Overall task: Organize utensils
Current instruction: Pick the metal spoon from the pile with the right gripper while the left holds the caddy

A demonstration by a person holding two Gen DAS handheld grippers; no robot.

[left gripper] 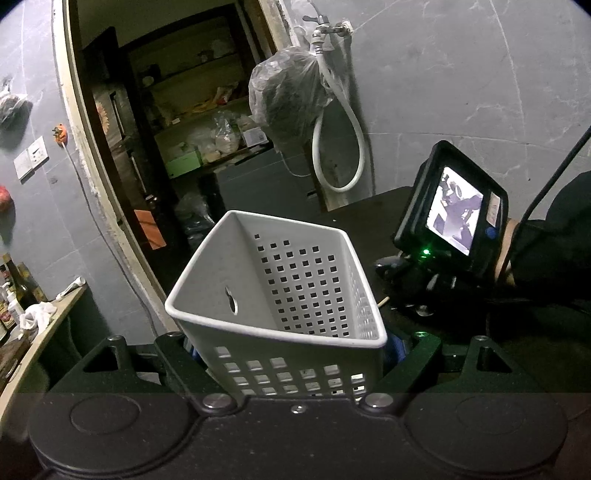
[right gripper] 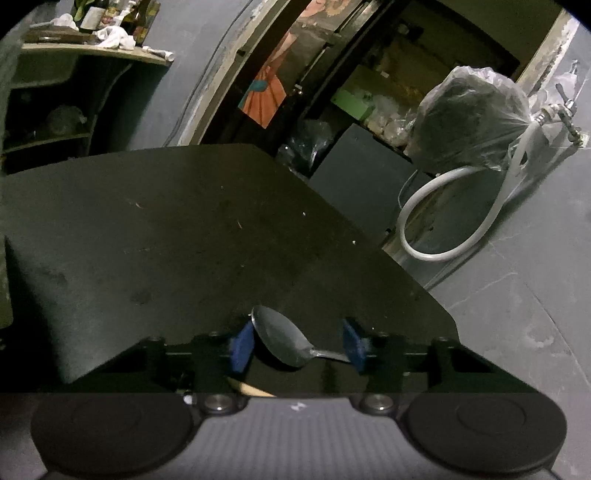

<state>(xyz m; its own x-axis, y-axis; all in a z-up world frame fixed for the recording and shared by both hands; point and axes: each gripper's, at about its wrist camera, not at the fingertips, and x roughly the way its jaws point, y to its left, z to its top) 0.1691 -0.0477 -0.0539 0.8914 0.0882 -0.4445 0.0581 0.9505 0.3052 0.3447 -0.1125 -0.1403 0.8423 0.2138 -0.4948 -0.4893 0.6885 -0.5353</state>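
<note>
While the white perforated basket (left gripper: 280, 295) is clamped by its lower walls in our left tongs (left gripper: 295, 354) and tipped with its open mouth toward the camera, we see nothing inside it, so we judge the sorting has barely begun. Our right tongs (right gripper: 297, 345) stand parted around a metal spoon (right gripper: 284, 338) that lies on the dark counter (right gripper: 184, 229); the bowl sits close to the left blue pad (right gripper: 242, 349) and the handle runs off toward the right one. We cannot tell whether the pads touch the spoon yet, though a gap shows beside the bowl, so we take it as not yet gripped. What is left, as we read it: take hold of the spoon, carry it to the basket and drop it in. In the left view, a pale thin stick (left gripper: 384, 301) shows just beside the basket, perhaps another utensil; it is too small to name.

Apart from a few light specks, the rest of the counter in the right view is bare, matte and dimly lit. Behind it are grey tiled walls, a tap (left gripper: 325, 31) with a looped white hose (left gripper: 338, 147), a hanging plastic bag (left gripper: 288, 99), and an open doorway (left gripper: 166, 129) onto cluttered shelves.
</note>
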